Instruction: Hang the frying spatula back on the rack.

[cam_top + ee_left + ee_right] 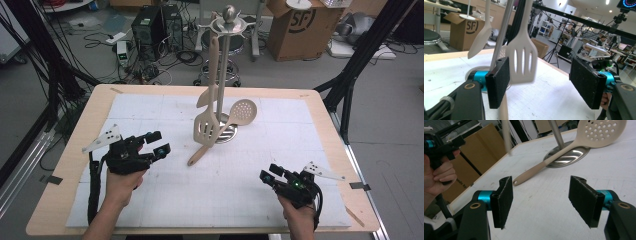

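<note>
- Utensils gather around a metal stand [223, 60] at the far middle of the white mat [165, 200]: a slotted turner [206, 127] and a plain spatula [210, 75] hang from its top ring, the turner lower and nearer, just left of the pole.
- Skimmer [242, 112], round and full of holes, lies tilted with its head propped on the stand's round base [231, 134]; its handle runs down to the near left, the tip resting on the mat.
- Left gripper [156, 143] hovers at the left of the mat, held in a hand [122, 177], pointing right toward the hanging turner. Its jaws stand wide apart and hold nothing; in the left gripper view the turner [522, 60] hangs beyond the gap, near the left pad.
- Right gripper [270, 174] sits at the near right, well apart from the stand, also gaping wide and empty. In the right gripper view the skimmer [599, 132] lies ahead, its handle tip on the mat beyond the left pad.
</note>
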`<state>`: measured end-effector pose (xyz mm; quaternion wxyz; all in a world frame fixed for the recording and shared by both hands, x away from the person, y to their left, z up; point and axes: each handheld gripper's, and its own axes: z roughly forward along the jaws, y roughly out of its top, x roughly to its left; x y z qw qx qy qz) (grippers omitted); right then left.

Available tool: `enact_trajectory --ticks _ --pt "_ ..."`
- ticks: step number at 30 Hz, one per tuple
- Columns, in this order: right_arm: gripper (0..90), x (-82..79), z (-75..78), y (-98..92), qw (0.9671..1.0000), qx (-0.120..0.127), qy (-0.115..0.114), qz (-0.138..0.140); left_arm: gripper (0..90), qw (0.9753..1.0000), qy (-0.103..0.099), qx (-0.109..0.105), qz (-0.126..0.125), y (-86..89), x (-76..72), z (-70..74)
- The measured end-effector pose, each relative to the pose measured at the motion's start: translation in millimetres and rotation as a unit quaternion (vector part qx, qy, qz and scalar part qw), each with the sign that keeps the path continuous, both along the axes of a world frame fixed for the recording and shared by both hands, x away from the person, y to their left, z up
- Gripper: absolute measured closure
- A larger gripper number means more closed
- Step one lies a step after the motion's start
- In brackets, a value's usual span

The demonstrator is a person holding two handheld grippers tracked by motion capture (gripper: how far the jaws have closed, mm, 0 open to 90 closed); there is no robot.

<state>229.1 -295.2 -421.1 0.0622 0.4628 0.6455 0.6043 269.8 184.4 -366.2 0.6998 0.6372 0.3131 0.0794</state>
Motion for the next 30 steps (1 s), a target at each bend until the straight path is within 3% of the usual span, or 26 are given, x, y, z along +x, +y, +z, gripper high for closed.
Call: enact_trajectory --ticks 6,8,13,22,30 --pt "35.9 -0.2 -0.1 -0.2 1.0 0.0 -0.001 -0.001 32.9 0.9997 0.016 -0.008 0.013 10.0 -4.6 -18.3" --pt "35.9 0.2 -0.4 -0.6 1.0 -0.002 -0.002 -0.002 32.8 0.9997 0.015 0.001 0.02 13.4 -5.9 -21.6" --pt "34.7 2.7 1.4 -4.8 0.9999 0.004 -0.003 -0.013 32.4 0.999 0.022 0.022 0.03 18.3 -6.5 -24.4" --pt "34.7 4.6 2.0 -7.9 0.9997 0.006 -0.007 -0.022 32.2 0.9974 0.05 0.023 0.046 25.3 -8.7 -37.1" --pt "34.7 3.6 4.0 -8.0 0.9997 0.006 -0.01 -0.022 32.4 0.9967 0.057 0.034 0.047 27.4 -12.2 -40.5"
